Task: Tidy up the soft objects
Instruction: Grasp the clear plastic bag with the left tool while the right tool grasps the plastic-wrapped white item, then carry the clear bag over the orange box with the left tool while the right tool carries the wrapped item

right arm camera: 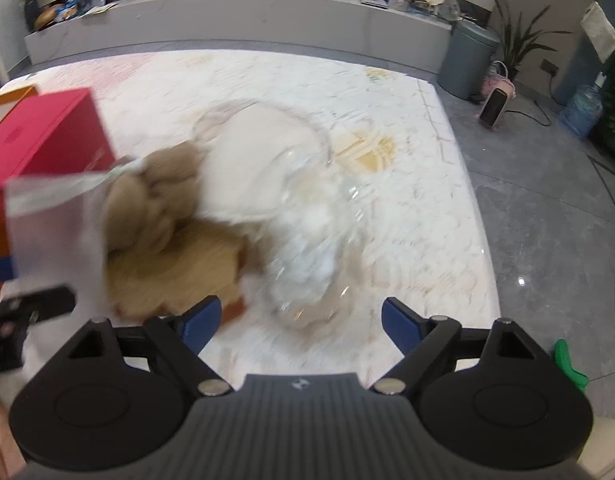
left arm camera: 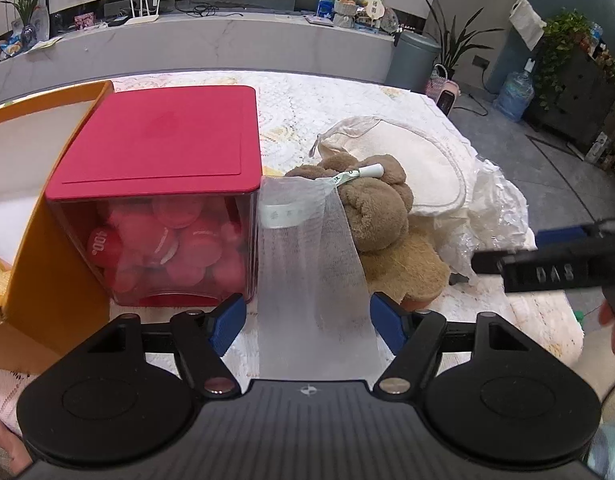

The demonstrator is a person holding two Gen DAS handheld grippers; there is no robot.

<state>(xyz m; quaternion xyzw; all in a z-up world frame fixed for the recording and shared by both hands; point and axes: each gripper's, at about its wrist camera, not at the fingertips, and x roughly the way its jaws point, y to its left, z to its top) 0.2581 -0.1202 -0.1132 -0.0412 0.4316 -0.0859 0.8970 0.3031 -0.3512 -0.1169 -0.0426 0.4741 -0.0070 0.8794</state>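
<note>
My left gripper [left arm camera: 307, 320] stands open above the white tablecloth [left arm camera: 331, 92]. A white mesh bag [left arm camera: 311, 248] lies between its blue pads [left arm camera: 227, 320], draped from a brown plush toy [left arm camera: 379, 212] down towards the camera; the pads do not press on it. The plush lies on a cream cloth bag [left arm camera: 419, 164] beside crinkled clear plastic [left arm camera: 495, 216]. In the blurred right wrist view my right gripper [right arm camera: 301, 320] is open and empty over the plastic [right arm camera: 315, 248], with the plush [right arm camera: 147, 208] to its left. The right gripper's finger [left arm camera: 547, 268] shows at the left view's right edge.
A clear box with a red lid [left arm camera: 159, 140], full of red and pink soft balls [left arm camera: 171, 248], stands left of the mesh. An orange box [left arm camera: 47, 280] sits beside it. The table's right edge [right arm camera: 479, 208] drops to grey floor, where a green object [right arm camera: 567, 364] lies.
</note>
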